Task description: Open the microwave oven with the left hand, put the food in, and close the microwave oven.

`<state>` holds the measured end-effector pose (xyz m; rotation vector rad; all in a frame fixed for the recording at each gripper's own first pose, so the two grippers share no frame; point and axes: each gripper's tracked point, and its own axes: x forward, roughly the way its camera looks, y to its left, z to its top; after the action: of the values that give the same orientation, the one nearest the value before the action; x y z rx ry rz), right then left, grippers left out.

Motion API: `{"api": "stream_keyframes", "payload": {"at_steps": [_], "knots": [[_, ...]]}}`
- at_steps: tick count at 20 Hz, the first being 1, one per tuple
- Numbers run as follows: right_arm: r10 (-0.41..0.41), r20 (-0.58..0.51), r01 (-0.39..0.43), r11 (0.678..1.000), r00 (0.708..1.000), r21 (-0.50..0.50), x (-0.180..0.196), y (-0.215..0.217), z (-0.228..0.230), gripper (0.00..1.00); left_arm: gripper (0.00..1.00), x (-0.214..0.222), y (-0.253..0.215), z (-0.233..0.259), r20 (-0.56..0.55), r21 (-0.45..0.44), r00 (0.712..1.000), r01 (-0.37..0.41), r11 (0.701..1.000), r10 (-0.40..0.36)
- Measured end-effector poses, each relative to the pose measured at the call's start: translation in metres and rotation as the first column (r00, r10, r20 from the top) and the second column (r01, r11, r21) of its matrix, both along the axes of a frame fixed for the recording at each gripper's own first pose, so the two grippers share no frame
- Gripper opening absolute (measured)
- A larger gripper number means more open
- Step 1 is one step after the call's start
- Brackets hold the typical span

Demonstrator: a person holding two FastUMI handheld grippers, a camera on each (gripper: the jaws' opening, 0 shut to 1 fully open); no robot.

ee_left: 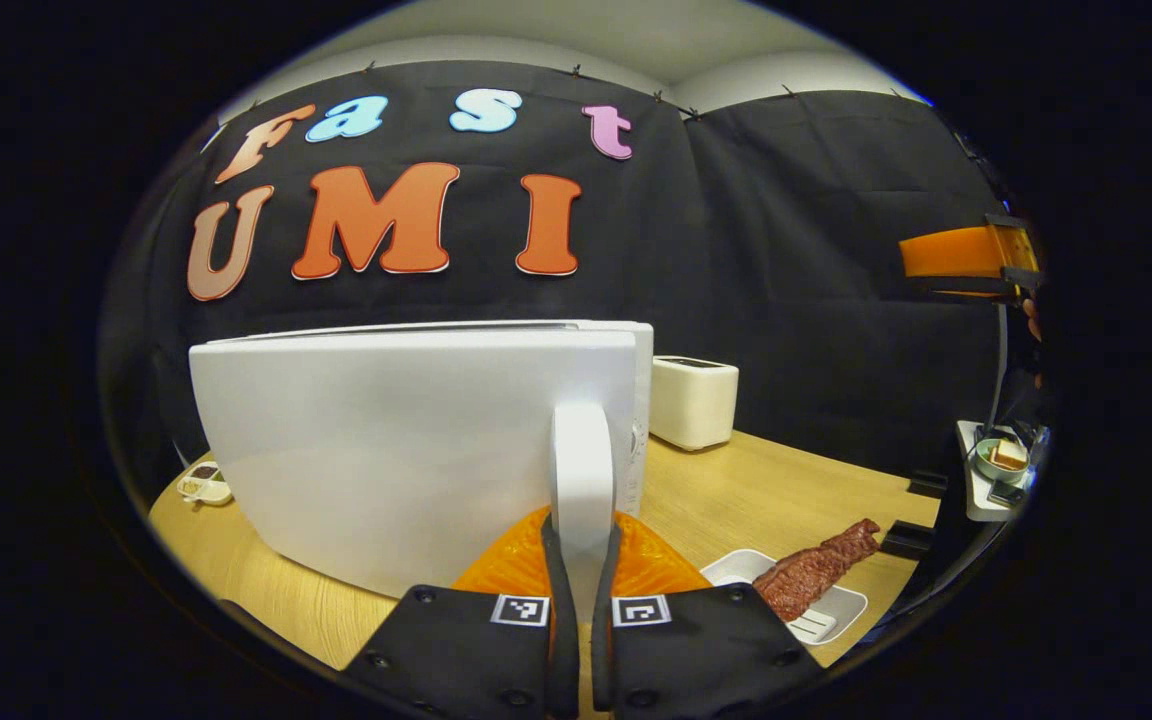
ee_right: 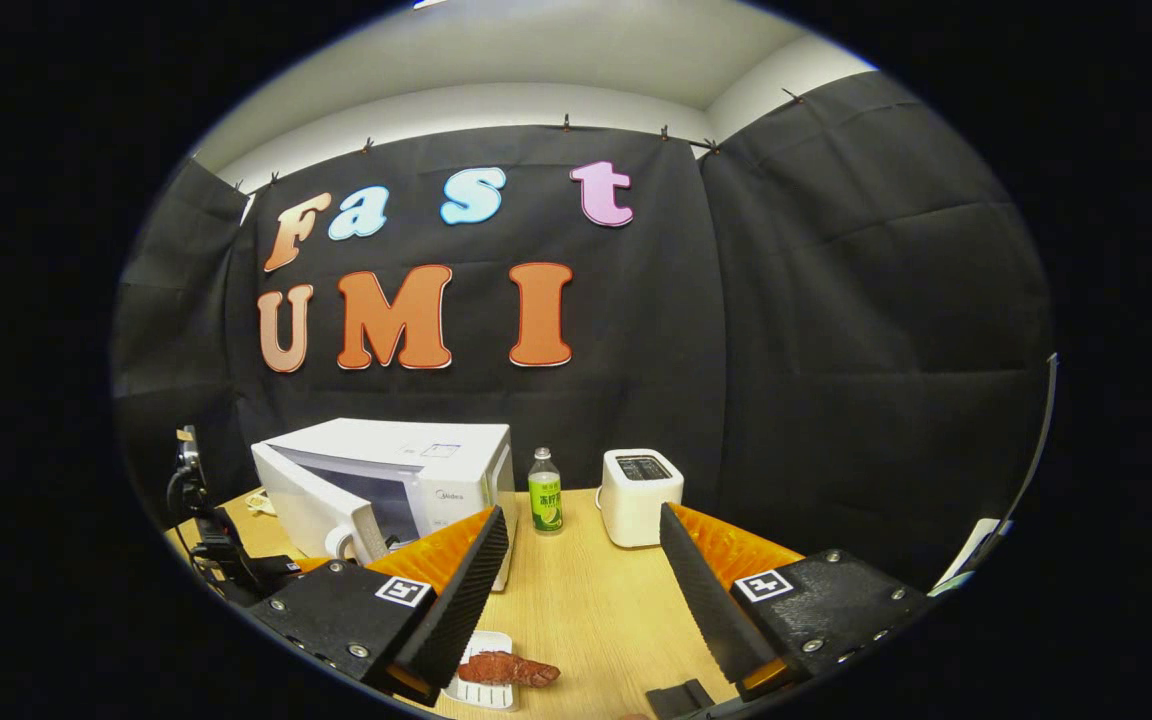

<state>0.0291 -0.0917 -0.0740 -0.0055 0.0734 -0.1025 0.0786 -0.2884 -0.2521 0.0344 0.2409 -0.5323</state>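
Microwave oven (ee_right: pixel 386 480) stood on the counter (ee_right: pixel 586 600), door (ee_left: pixel 416 440) ajar. My left tongs (ee_left: pixel 581 560) pinched its handle (ee_left: pixel 581 470); I judged a steady arcing pull best. Right tongs (ee_right: pixel 576 590) gaped empty above the food (ee_right: pixel 506 668), seemingly meat.

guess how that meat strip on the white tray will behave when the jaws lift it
The meat strip looks long and narrow, overhanging the white tray, so it may sag or swing if gripped at one end. Its rough, ridged surface probably resists slipping. It looks small, so likely light.
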Motion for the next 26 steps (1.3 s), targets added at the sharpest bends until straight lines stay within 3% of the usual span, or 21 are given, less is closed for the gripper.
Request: {"api": "stream_keyframes", "payload": {"at_steps": [14,19,20,21,22,23,26], "knots": [[0.092,-0.021,-0.092,0.996,0.996,-0.019,-0.028,0.073,-0.018,0.95,0.12,-0.074,0.096,0.012,-0.004,0.006,1.0,-0.025,1.0,0.025],[0.121,0.009,-0.121,0.993,0.993,0.005,-0.036,0.092,-0.007,0.94,0.27,-0.105,0.155,0.033,0.083,0.048,0.991,-0.111,0.993,0.107],[0.124,0.01,-0.124,0.992,0.992,0.011,-0.036,0.094,-0.007,0.94,0.24,-0.107,0.171,0.05,0.124,0.054,0.981,-0.157,0.986,0.149],[0.126,0.01,-0.126,0.992,0.992,0.015,-0.036,0.097,-0.006,0.95,0.54,-0.111,0.188,0.062,0.165,0.061,0.97,-0.19,0.98,0.178],[0.13,0.009,-0.13,0.991,0.992,0.017,-0.036,0.099,-0.007,0.95,0.65,-0.111,0.198,0.072,0.191,0.06,0.962,-0.21,0.976,0.195],[0.132,0.009,-0.132,0.991,0.991,0.017,-0.035,0.102,-0.006,0.95,0.87,-0.115,0.204,0.08,0.193,0.05,0.96,-0.216,0.975,0.202],[0.136,0.007,-0.136,0.99,0.991,0.02,-0.036,0.108,-0.007,0.95,0.92,-0.126,0.23,0.101,0.157,-0.012,0.953,-0.26,0.966,0.258]]}}
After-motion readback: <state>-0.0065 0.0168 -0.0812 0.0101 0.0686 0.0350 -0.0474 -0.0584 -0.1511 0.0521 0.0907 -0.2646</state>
